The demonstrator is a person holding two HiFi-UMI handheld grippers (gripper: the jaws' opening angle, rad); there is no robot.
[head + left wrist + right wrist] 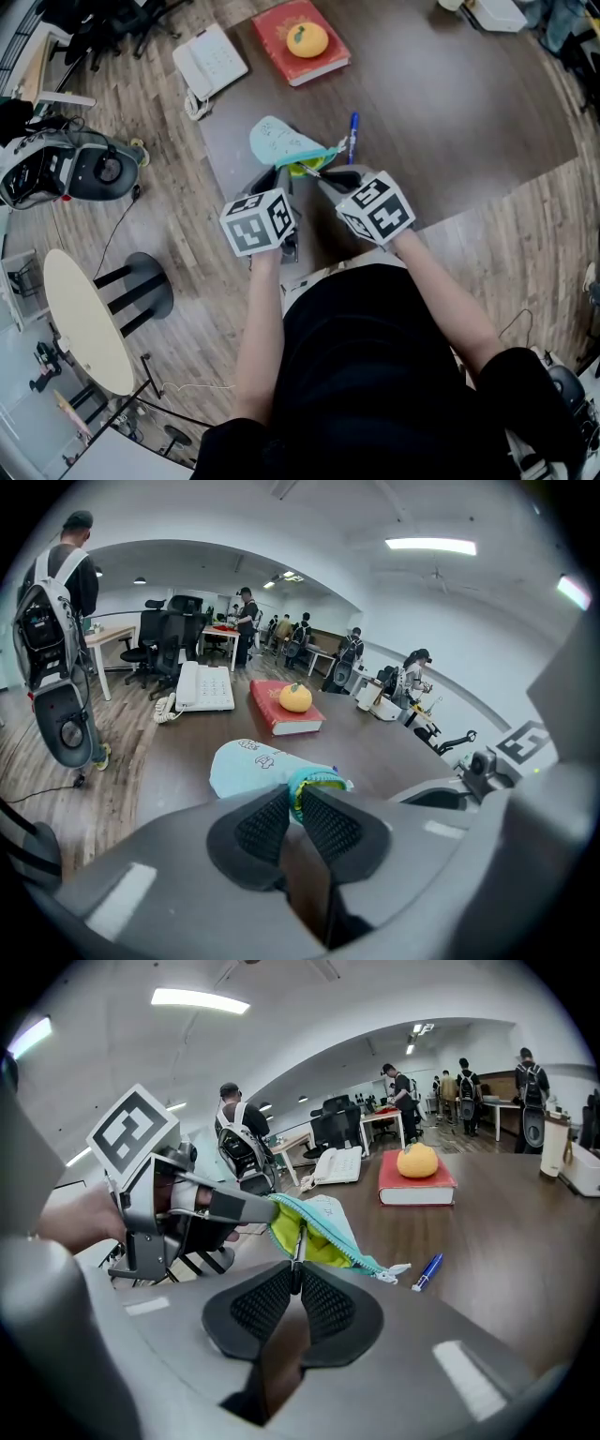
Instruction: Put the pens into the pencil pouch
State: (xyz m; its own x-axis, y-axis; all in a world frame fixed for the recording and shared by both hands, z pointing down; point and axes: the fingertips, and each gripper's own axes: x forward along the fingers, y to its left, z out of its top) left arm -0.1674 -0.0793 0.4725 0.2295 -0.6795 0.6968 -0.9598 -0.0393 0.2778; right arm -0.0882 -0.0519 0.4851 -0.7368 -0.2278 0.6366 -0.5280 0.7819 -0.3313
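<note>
Pencil pouch (277, 141) of soft pale-teal cloth with small printed figures, a teal zipper along the mouth and a bright yellow-green lining, lies near the table's front edge with its open end held up toward the person. Left gripper (295, 804) has its black cross-hatched rubber pads pinched on the zipper rim of the pouch, keeping the mouth open. Right gripper (295, 1283) has the same ribbed pads clamped on a slim dark pen (298, 1239), which stands upright between the jaws with its far end against the yellow-green lining inside the mouth. Blue pen (352, 136), glossy with a white tip, lies flat on the table just beside the pouch on its right, apart from both grippers. Table (450, 103) is smooth dark brown with a matte finish. Farther back sit a red hardcover book (281, 58) with a round orange (307, 39) on top, and a white desk phone (211, 61) with a coiled cord. Floor (187, 309) is grey-brown wood-look plank. The room is an open office with white walls, strip ceiling lights, black swivel chairs and several people standing at distant desks.
</note>
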